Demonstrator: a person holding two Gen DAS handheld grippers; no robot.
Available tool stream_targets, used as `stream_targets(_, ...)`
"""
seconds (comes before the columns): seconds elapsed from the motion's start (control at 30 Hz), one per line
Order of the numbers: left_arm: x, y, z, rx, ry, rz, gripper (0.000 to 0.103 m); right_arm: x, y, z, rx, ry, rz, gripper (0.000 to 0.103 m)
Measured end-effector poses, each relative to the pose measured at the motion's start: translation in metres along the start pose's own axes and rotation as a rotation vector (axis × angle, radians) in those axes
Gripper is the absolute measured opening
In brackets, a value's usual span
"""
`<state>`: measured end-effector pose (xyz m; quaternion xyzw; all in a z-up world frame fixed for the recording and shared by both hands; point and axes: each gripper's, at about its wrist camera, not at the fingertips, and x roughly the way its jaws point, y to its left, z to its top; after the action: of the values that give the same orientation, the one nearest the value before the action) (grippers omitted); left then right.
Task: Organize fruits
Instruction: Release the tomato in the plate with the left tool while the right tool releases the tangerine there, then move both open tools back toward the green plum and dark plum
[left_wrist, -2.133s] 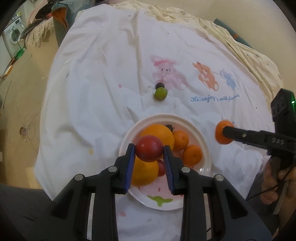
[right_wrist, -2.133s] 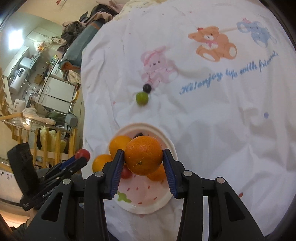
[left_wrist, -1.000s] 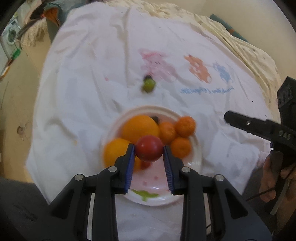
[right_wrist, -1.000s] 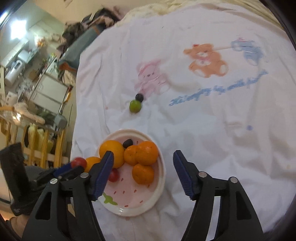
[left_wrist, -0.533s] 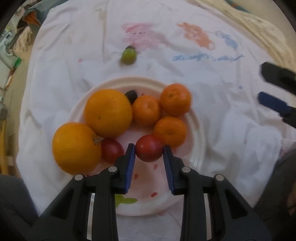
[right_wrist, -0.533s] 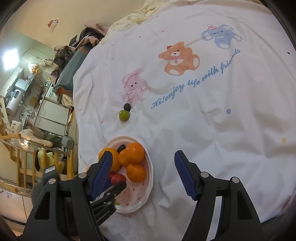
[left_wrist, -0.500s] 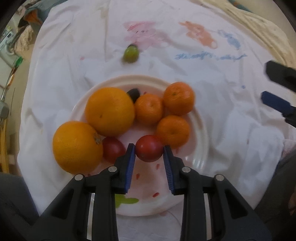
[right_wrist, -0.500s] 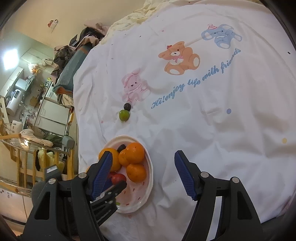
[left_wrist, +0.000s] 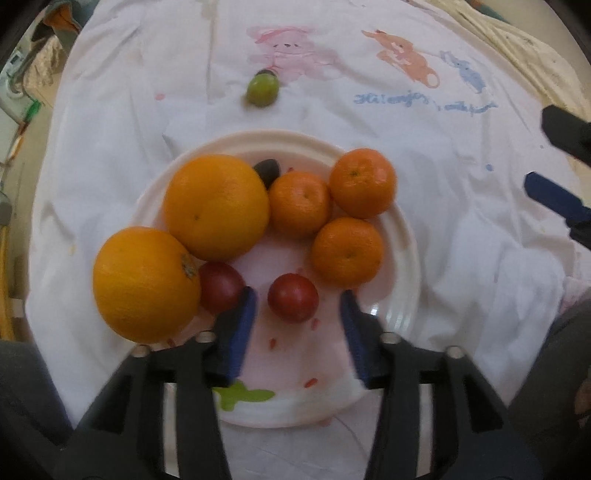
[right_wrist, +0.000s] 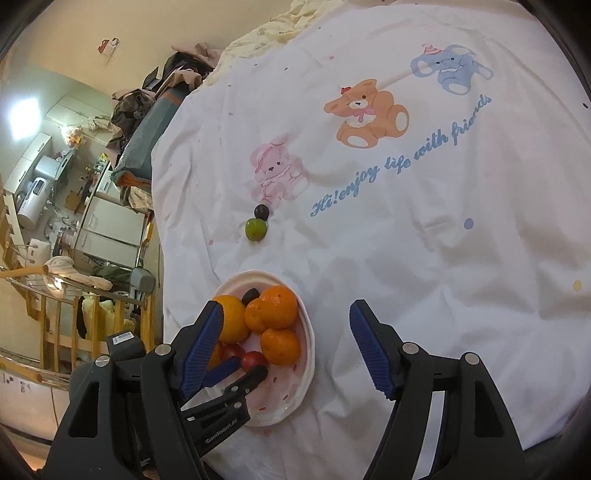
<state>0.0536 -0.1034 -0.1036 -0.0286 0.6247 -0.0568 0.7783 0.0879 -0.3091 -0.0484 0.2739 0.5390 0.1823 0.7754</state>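
Observation:
A white plate (left_wrist: 406, 236) on the white sheet holds two large oranges (left_wrist: 216, 206), three mandarins (left_wrist: 347, 251), a dark grape and two red plums. My left gripper (left_wrist: 297, 306) is open over the plate's near side, its jaws apart on either side of a red plum (left_wrist: 293, 297) that rests on the plate. A green fruit (left_wrist: 262, 89) and a dark grape (right_wrist: 261, 211) lie on the sheet beyond the plate. My right gripper (right_wrist: 286, 314) is open and empty, held above the sheet right of the plate (right_wrist: 308, 354).
The white sheet (right_wrist: 406, 240) with cartoon animals and blue writing covers the bed. Its left edge drops to a cluttered floor with cabinets and a wooden rail (right_wrist: 55, 321). The right gripper's fingers (left_wrist: 554, 199) show at the right edge of the left wrist view.
My left gripper lowered to the plate and opened, letting go of the red plum, which now rests on the plate. My right gripper stayed open and has hardly moved.

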Motion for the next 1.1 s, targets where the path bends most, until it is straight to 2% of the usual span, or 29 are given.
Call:
stream_targets(0.1, -0.007, -0.005, -0.001, 0.019, -0.015, 0.027, 0.064, 0.0, 0.0, -0.001, -0.001, -0.002, -0.008, 0.075)
stream_targets(0.17, -0.015, -0.007, -0.001, 0.034, -0.035, 0.038, 0.068, 0.0, 0.0, -0.001, -0.007, -0.004, -0.021, 0.075)
stream_targets(0.37, -0.038, 0.003, 0.01, 0.042, -0.077, 0.039, 0.068, -0.005, 0.008, -0.002, -0.07, -0.04, -0.092, 0.075)
stream_targets(0.63, -0.073, 0.041, 0.033, 0.02, -0.155, 0.079, 0.068, -0.009, 0.018, -0.004, -0.126, -0.061, -0.136, 0.075)
stream_targets(0.87, -0.086, 0.063, 0.051, 0.028, -0.196, 0.104, 0.068, -0.008, 0.034, 0.003, -0.154, -0.061, -0.14, 0.076)
stream_targets(1.1, -0.083, 0.082, 0.079, -0.015, -0.216, 0.094, 0.068, 0.007, 0.048, 0.027, -0.159, -0.023, -0.128, 0.077)
